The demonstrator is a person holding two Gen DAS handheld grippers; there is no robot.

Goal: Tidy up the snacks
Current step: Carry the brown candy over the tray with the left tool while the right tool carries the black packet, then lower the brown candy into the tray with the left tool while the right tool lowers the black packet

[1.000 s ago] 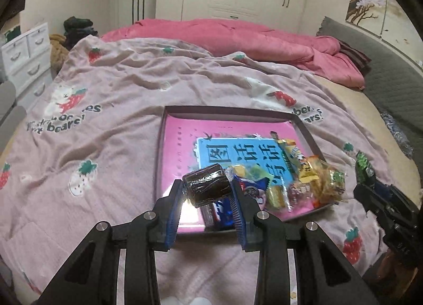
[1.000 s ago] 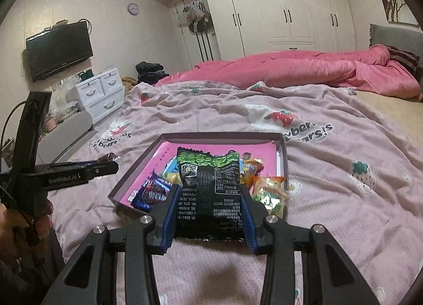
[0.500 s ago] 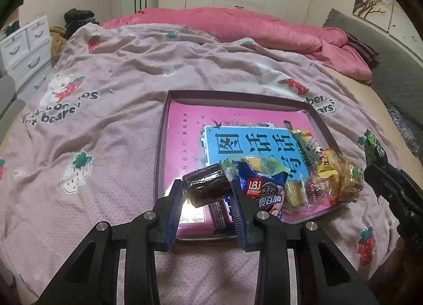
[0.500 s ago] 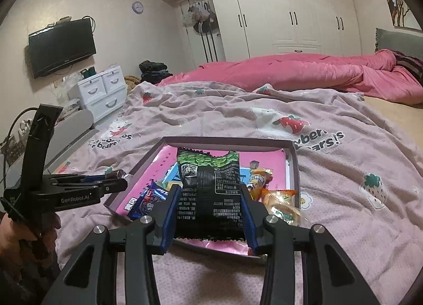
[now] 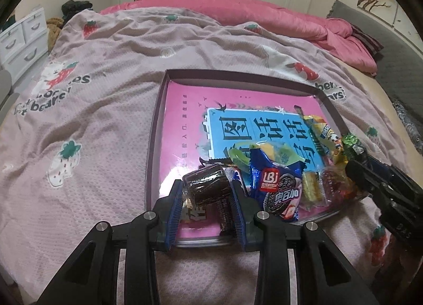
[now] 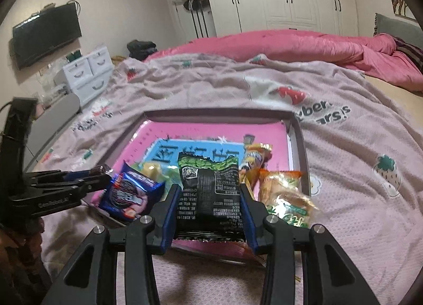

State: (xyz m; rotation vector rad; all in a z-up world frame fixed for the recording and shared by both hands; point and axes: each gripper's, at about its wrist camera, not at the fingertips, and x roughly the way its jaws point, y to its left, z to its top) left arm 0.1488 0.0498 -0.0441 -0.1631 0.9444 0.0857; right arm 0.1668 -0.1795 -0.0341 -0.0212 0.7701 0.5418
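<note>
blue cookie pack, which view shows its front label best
Left wrist view: the blue cookie pack faces the camera there, logo and cookie picture readable, lying in the tray. In the right wrist view it shows tilted and blurred, label unreadable.

Large Chinese characters fill the blue panel [image 5: 260,133] of a pink book cover lying in a shallow box.
A blue cookie packet [image 5: 277,190] shows the letters "LBJ" in a red badge; the bedspread [image 5: 79,99] reads "bears"; the left gripper [image 6: 101,173] body carries "GenRobot.AI" lettering.
</note>
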